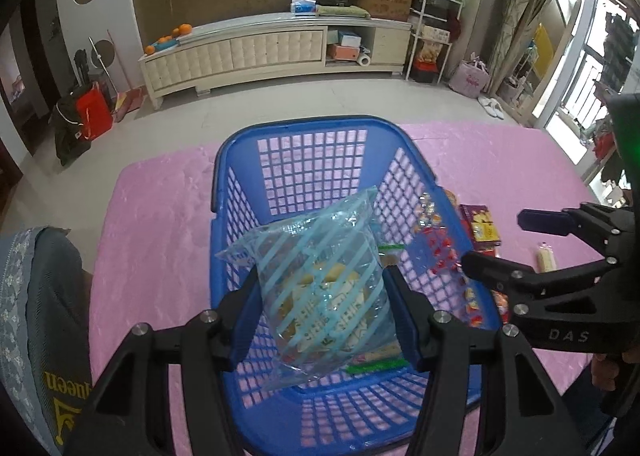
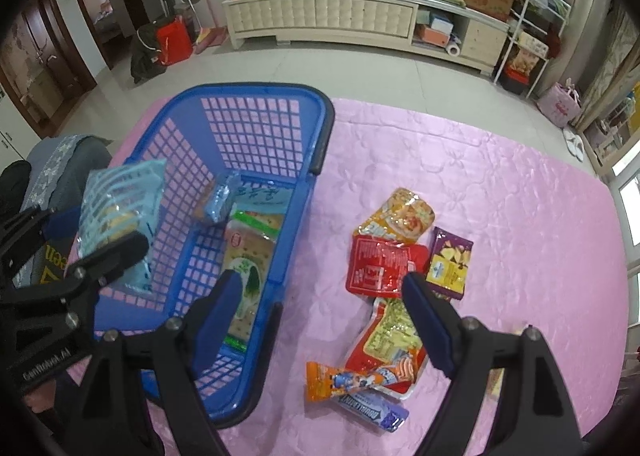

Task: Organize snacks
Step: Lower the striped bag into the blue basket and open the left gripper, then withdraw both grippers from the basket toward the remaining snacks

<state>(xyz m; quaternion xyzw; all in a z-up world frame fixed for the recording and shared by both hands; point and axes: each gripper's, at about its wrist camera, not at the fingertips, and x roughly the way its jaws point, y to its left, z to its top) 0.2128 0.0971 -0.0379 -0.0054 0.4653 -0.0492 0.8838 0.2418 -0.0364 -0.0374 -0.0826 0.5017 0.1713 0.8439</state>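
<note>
The left tongs (image 1: 326, 312) clamp a clear blue-striped snack bag (image 1: 320, 288) above the blue basket (image 1: 256, 128) (2 flat packets already lie inside). The right tongs (image 2: 322, 320) hang wide open with nothing between them, over the pink worktop (image 2: 500, 176) where a red packet (image 2: 380, 266) and other snacks lie loose

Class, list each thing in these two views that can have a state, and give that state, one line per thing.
Left hand-held gripper: shut on the striped bag.
Right hand-held gripper: open, holding nothing.
Blue-striped clear snack bag: held over the basket.
Blue basket: upright, partly filled with packets.
Red packet: lying flat on the pink cloth, outside the basket.
Orange stick packet: lying on the cloth, sealed.
</note>
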